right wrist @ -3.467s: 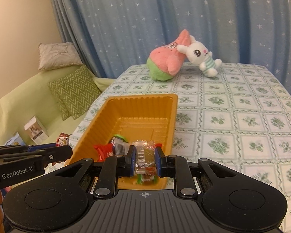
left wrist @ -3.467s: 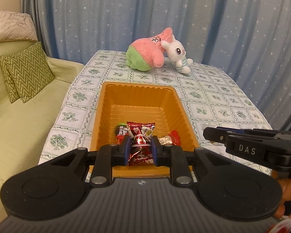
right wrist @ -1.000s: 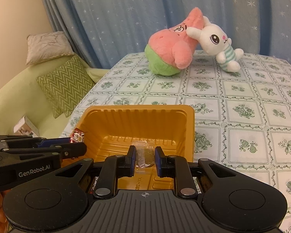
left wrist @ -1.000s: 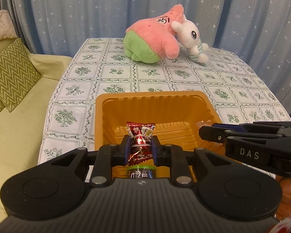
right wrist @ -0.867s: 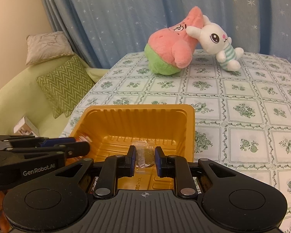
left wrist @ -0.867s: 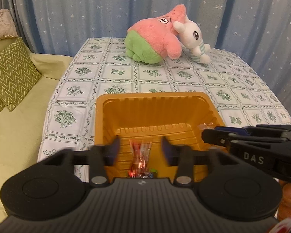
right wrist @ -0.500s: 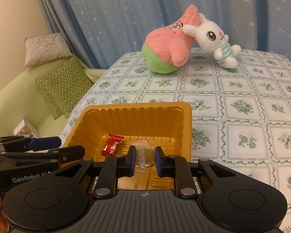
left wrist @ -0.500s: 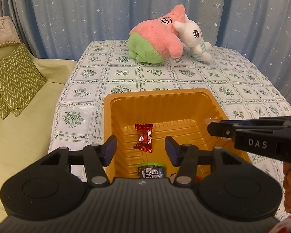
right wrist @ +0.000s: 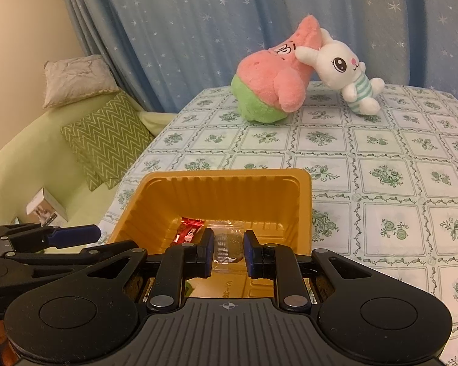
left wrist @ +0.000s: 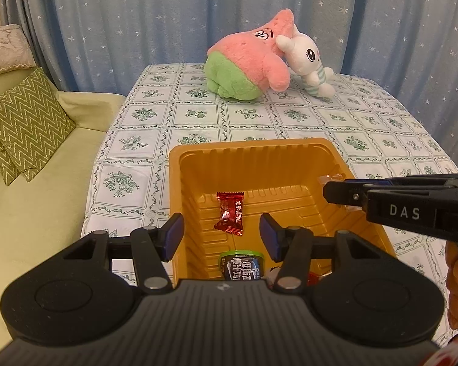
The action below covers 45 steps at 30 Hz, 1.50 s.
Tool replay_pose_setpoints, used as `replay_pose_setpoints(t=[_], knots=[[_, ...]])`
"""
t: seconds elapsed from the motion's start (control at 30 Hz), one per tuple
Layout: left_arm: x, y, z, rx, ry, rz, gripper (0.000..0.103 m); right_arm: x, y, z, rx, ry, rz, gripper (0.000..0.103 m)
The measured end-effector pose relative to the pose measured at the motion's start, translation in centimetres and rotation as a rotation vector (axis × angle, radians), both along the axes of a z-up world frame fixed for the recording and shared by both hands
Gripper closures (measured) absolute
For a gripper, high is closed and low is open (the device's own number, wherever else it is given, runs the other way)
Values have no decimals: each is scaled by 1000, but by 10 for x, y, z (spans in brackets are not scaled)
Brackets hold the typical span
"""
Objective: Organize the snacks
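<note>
An orange plastic tray [left wrist: 253, 160] sits on the patterned tablecloth, also in the right wrist view [right wrist: 223, 189]. A red candy wrapper [left wrist: 230, 215] lies loose on the tray floor, seen too in the right wrist view [right wrist: 188, 232]. A green-rimmed snack [left wrist: 242, 266] lies at the tray's near end. My left gripper [left wrist: 221, 236] is open and empty above the tray. My right gripper [right wrist: 228, 253] is shut on a clear-wrapped snack [right wrist: 227, 245] held over the tray; it reaches in from the right in the left wrist view [left wrist: 339, 193].
A pink and green plush [left wrist: 247, 61] and a white bunny plush [left wrist: 308, 67] lie at the table's far end. A green sofa with a zigzag cushion [left wrist: 24, 128] runs along the left. A small box [right wrist: 47, 206] lies on the sofa.
My left gripper opened and let the red candy fall; it now lies on the tray floor. Both grippers moved forward along the tray. The right gripper still holds its snack.
</note>
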<state>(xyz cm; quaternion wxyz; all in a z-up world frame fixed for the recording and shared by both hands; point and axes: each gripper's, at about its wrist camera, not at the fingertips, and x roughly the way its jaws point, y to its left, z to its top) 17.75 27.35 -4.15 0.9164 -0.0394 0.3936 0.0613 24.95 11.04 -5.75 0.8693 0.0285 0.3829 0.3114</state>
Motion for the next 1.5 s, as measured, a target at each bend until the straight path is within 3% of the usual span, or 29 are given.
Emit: replay_pose_setpoints(t=[0.2, 0.23, 0.27, 0.3, 0.67, 0.8, 0.93, 1.1, 1.5], knots=[[-7, 4, 0, 37, 4, 23, 50, 8, 12, -2, 10, 0, 55, 79], [-9, 5, 0, 41, 2, 27, 45, 9, 12, -1, 13, -2, 51, 73], [-11, 6, 0, 45, -1, 33, 38, 9, 9, 0, 28, -7, 43, 54], [-14, 6, 0, 48, -4, 39, 35, 9, 5, 1, 45, -14, 30, 42], [-42, -1, 4, 12, -54, 69, 4, -14, -33, 9, 23, 2, -67, 40], [-57, -6, 12, -8, -68, 82, 1, -30, -44, 15, 2, 17, -92, 40], [-73, -16, 23, -6, -75, 92, 0, -51, -54, 23, -15, 18, -94, 40], [-95, -28, 38, -10, -91, 117, 0, -77, -69, 34, -17, 9, -88, 24], [-152, -77, 64, -8, -72, 135, 0, -136, -115, 55, -50, 44, -116, 18]])
